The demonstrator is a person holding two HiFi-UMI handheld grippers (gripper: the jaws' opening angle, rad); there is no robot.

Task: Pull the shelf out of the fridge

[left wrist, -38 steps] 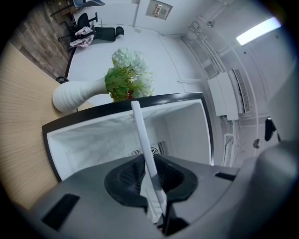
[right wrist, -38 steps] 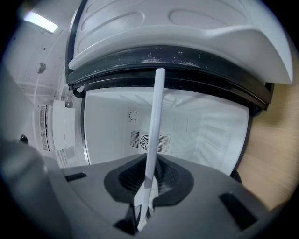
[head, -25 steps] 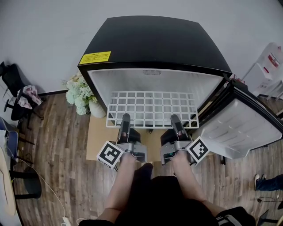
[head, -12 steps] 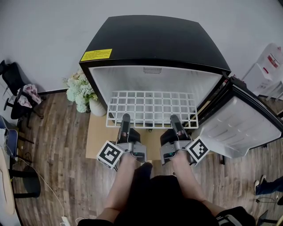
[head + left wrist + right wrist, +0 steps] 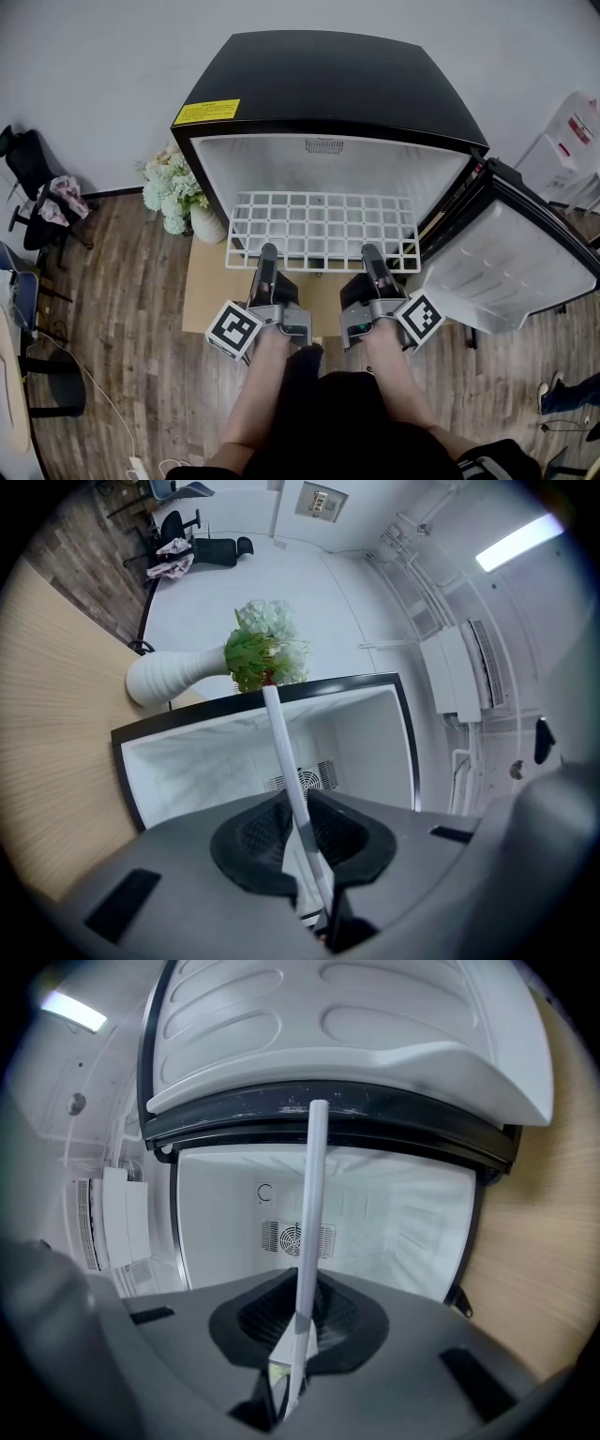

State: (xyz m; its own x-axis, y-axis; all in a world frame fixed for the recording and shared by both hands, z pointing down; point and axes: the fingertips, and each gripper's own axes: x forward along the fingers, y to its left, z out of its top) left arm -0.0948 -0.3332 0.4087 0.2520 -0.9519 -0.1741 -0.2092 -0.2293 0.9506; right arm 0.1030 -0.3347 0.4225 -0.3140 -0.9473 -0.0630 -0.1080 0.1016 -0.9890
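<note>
Still clamped on shelf (image 5: pixel 323 225) front wire, left tool (image 5: pixel 268 251) and right tool (image 5: pixel 372 251); zero travel, pull stalled partway out.

Sliding the shelf (image 5: pixel 323 231) very slightly further out of the fridge (image 5: pixel 328 84), left gripper (image 5: pixel 267 251) and right gripper (image 5: pixel 372 251) drawing its front edge back a little.

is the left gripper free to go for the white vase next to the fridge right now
Probably not yet: the left gripper is shut on the front edge of the wire shelf and would have to let go first. Past that, nothing seems to stand between it and the vase.
</note>
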